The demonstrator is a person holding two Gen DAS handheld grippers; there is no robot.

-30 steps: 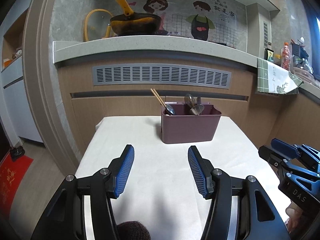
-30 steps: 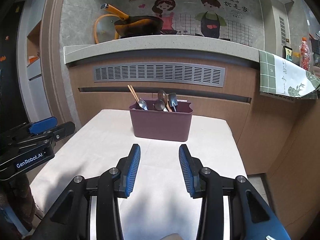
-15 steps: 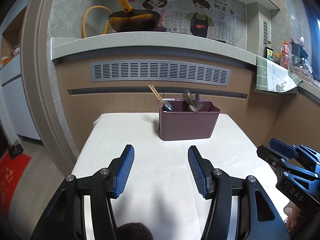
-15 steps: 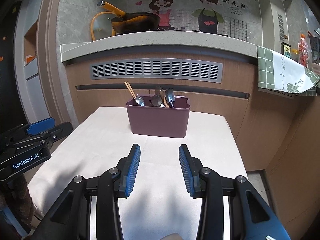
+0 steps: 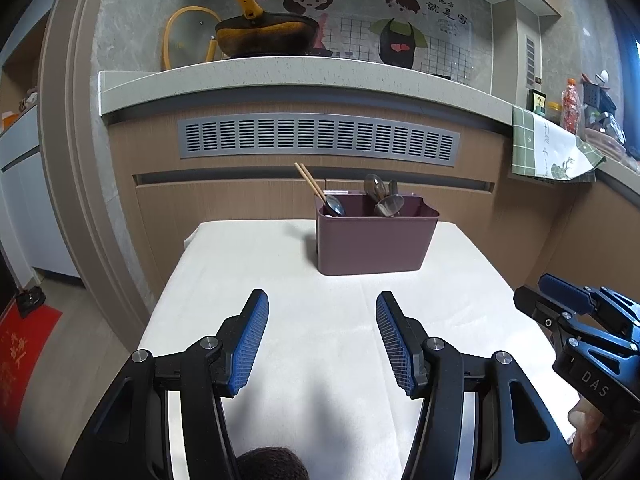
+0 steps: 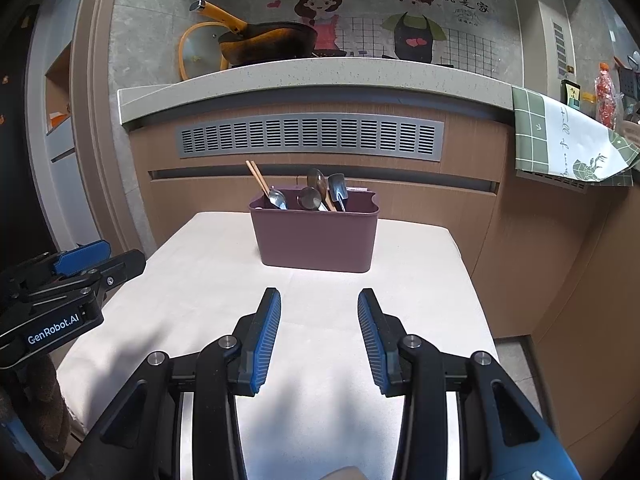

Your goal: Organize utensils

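Note:
A mauve utensil bin (image 5: pixel 374 240) (image 6: pixel 316 236) stands at the far end of the white table (image 5: pixel 280 320) (image 6: pixel 208 280). In it are wooden chopsticks (image 5: pixel 310 182) (image 6: pixel 258 178), a metal spoon (image 5: pixel 334 205) (image 6: pixel 277 199), more spoons (image 5: pixel 380 196) (image 6: pixel 314 192) and a small shovel-shaped spoon (image 6: pixel 337 192). My left gripper (image 5: pixel 322 334) is open and empty over the near table. My right gripper (image 6: pixel 319 330) is open and empty, also short of the bin. Each gripper shows at the edge of the other's view, the right (image 5: pixel 576 308) and the left (image 6: pixel 80 268).
Behind the table is a wooden counter front with a grey vent (image 5: pixel 318 138) and a stone countertop (image 6: pixel 312 76). A pan with a yellow handle (image 5: pixel 264 32) sits on it. A green checked cloth (image 6: pixel 564 140) hangs at the right. Floor and a red mat (image 5: pixel 24 352) lie left.
Both grippers have drawn back and risen slightly; the bin looks a little farther and lower in the views. Both stay open and empty.

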